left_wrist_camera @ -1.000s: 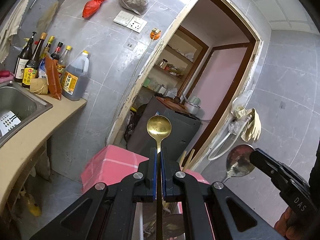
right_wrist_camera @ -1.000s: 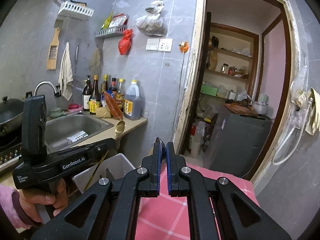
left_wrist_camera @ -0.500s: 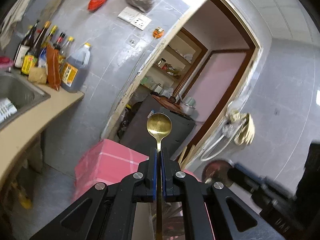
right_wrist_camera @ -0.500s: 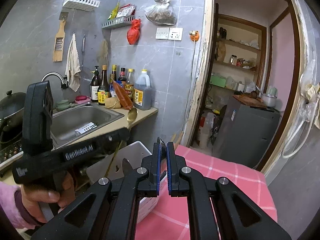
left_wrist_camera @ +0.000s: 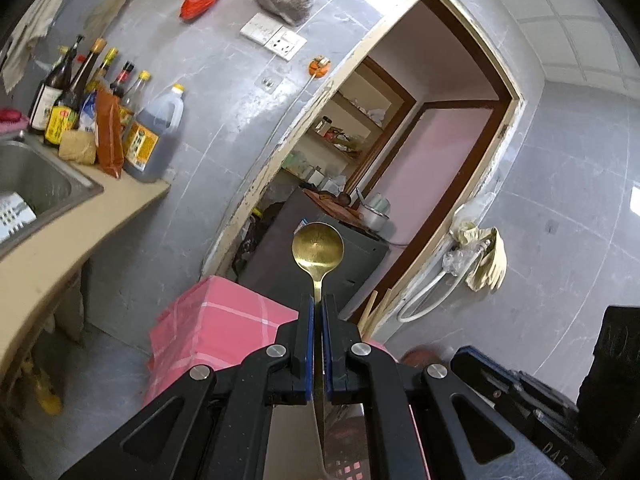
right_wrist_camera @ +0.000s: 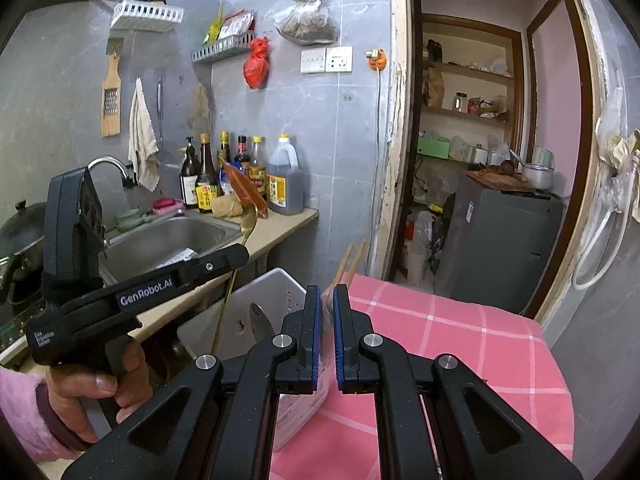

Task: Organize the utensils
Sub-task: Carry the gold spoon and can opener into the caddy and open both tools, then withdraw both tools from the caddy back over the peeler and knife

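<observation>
My left gripper (left_wrist_camera: pixel 318 300) is shut on the handle of a gold spoon (left_wrist_camera: pixel 317 247), bowl up and upright. In the right wrist view the same gripper (right_wrist_camera: pixel 240 254) holds the gold spoon (right_wrist_camera: pixel 247 220) over a white utensil holder (right_wrist_camera: pixel 260 304). The holder stands at the left edge of the pink checked table (right_wrist_camera: pixel 440 332) and holds a silver utensil (right_wrist_camera: pixel 258 322) and chopsticks (right_wrist_camera: pixel 348 264). My right gripper (right_wrist_camera: pixel 326 300) has its pads close together with a narrow gap; nothing shows between the fingertips. It hovers just right of the holder.
A counter with a steel sink (right_wrist_camera: pixel 168 240) and several sauce bottles (right_wrist_camera: pixel 240 176) runs along the left. A doorway (right_wrist_camera: pixel 480 140) with shelves and a grey cabinet (right_wrist_camera: pixel 504 240) lies behind the table. A hose and gloves (left_wrist_camera: pixel 480 252) hang on the right wall.
The right gripper has lowered toward the table and the silver spoon it held a second ago no longer shows between its fingers. The left gripper has shifted over the holder, still holding the gold spoon.
</observation>
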### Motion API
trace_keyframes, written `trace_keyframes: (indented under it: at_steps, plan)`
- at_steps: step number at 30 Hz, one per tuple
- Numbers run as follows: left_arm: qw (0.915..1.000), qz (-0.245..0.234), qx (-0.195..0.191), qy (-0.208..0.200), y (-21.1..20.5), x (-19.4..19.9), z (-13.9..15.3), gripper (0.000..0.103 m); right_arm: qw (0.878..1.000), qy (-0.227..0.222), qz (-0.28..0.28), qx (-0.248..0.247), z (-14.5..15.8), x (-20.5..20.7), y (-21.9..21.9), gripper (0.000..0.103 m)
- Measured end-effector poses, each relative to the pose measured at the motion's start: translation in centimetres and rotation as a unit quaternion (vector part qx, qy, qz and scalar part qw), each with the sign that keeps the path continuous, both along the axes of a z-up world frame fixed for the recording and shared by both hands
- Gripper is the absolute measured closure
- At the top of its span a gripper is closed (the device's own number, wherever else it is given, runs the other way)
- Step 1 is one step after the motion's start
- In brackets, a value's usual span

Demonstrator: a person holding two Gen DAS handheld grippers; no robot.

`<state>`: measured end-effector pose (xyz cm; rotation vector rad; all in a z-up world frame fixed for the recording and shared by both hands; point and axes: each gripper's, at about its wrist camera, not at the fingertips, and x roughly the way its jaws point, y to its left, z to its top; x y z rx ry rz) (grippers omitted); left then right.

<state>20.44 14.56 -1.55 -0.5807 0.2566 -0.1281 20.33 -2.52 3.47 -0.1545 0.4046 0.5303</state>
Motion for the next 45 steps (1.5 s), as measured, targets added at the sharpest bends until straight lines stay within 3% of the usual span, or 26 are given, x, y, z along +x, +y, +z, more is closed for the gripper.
trace_keyframes:
  at_steps: [8,13,16,21,25,30,39,42,44,45]
  plan:
    - [0.9981,-0.007,0.061,0.000,-1.2,-1.3,1.8,0.099,1.000,0.017,-0.007,0.014,-0.1,0.1,-0.7,0.096]
    - [0.9916,0.009,0.129,0.004,-2.8,-2.1,2.6,0.098,0.998,0.036,-0.026,0.042,-0.3,0.4,-2.5,0.083]
    - [0.9885,0.001,0.151,0.011,-3.7,-2.3,2.7,0.098,0.997,0.042,-0.036,0.051,-0.5,0.4,-3.5,0.075]
    - [0.9874,0.000,0.153,0.041,-4.3,-2.5,2.0,0.098,0.996,0.044,-0.041,0.058,-0.6,0.0,-5.1,0.064]
    - [0.9844,0.005,0.161,0.071,-4.9,-2.4,1.0,0.098,0.996,0.047,-0.043,0.061,-0.6,-0.1,-6.2,0.063]
    - [0.9839,0.012,0.161,0.077,-5.2,-2.6,1.1,0.099,0.996,0.051,-0.043,0.065,-0.5,-0.2,-7.0,0.063]
    - [0.9818,0.016,0.170,0.084,-7.2,-3.7,2.7,0.097,0.993,0.020,-0.069,0.091,0.5,-1.7,-10.2,0.044]
    - [0.9806,0.016,0.177,0.081,-8.4,-3.9,3.7,0.086,0.992,0.009,-0.083,0.098,0.8,-2.0,-11.6,0.035]
    - [0.9811,0.017,0.178,0.075,-9.3,-4.3,4.4,0.062,0.990,0.001,-0.093,0.101,1.1,-2.1,-12.7,0.030]
    - [0.9816,0.018,0.177,0.070,-9.6,-4.5,4.7,0.058,0.990,-0.004,-0.099,0.103,1.1,-2.1,-13.4,0.027]
